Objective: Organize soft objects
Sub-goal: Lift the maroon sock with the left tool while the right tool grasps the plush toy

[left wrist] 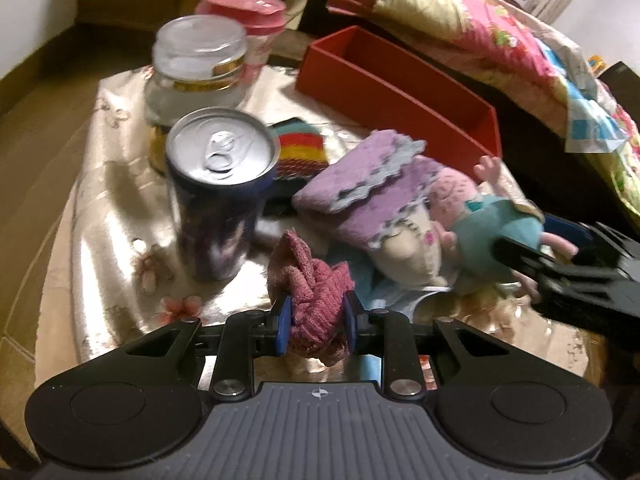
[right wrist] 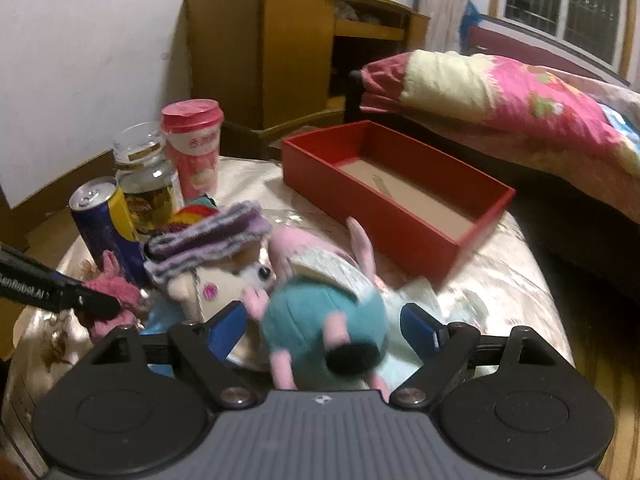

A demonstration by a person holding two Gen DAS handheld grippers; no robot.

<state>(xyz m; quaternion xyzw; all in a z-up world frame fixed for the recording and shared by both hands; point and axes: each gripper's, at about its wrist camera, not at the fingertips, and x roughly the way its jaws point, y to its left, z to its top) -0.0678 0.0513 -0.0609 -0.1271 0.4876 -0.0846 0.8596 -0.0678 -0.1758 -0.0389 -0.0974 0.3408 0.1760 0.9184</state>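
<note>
**Soft things gripped beside the red box**

While the left gripper pinches a nubbly pink knit cloth near a smooth metal can, the rectangular red box sits far right.

From the right wrist, the right gripper straddles a fuzzy teal-bodied plush toy, blue pads apart, not visibly pressing.

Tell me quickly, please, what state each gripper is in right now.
Left gripper: shut on the pink cloth.
Right gripper: open around the teal-bodied plush toy, pads not clearly pressing.
</note>
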